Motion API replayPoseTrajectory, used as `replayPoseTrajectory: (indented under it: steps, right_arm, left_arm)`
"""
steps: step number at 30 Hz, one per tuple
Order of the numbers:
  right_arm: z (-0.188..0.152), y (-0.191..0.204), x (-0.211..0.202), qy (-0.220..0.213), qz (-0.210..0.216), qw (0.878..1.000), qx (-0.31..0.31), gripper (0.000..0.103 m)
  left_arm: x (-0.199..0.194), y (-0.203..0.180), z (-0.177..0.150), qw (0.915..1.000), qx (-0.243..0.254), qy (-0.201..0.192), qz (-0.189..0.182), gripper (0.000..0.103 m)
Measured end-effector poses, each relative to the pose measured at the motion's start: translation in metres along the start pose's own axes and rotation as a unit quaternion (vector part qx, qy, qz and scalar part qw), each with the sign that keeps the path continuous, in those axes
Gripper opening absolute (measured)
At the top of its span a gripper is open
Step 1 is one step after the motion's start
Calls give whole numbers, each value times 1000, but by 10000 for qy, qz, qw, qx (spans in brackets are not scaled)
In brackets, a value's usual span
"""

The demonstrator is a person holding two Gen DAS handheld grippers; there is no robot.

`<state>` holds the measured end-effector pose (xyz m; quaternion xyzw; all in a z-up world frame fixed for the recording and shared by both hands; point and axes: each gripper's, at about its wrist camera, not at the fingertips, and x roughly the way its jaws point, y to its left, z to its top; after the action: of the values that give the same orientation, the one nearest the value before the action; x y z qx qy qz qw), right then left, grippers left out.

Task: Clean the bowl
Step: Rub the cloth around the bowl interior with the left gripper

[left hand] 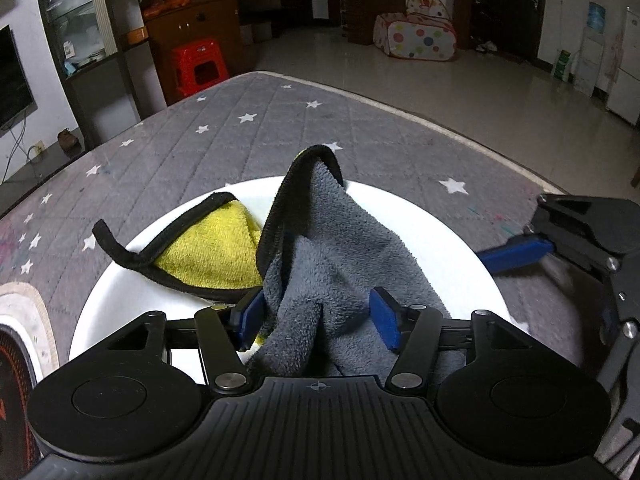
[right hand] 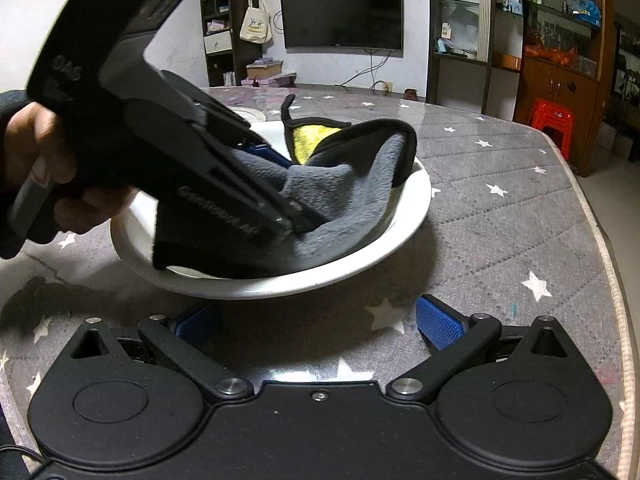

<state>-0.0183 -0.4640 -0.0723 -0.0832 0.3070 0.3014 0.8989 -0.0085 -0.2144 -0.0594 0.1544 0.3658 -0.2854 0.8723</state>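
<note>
Bowl (right hand: pixel 404 216) holding cloth (left hand: pixel 344 248), left gripper (left hand: pixel 320 316) angled down, fingers spread around it, right gripper (right hand: pixel 316 320) fingers spread.

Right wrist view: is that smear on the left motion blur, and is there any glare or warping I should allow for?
Right wrist view: the left hand-held gripper and the hand on it look soft, likely motion blur; the bowl stays sharp. Left wrist view: mild sheen on the glossy floor; the table edge bows from fisheye; dim room, cloth readable.
</note>
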Motion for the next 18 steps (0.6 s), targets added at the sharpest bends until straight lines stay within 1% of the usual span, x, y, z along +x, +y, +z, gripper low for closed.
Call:
replayPoseTrajectory:
  steps: [6, 10, 18]
  right_arm:
    - [0, -1, -1, -14, 28, 10000, 36, 103]
    - [0, 0, -2, -17, 34, 10000, 47, 103]
    - [0, 1, 0, 2, -4, 10000, 1, 103]
  left_arm:
    - [11, 14, 12, 9999, -70, 114, 58, 59]
    - [16, 25, 16, 9998, -143, 101, 117, 59]
    - [13, 35, 12, 9995, -183, 38, 253, 60]
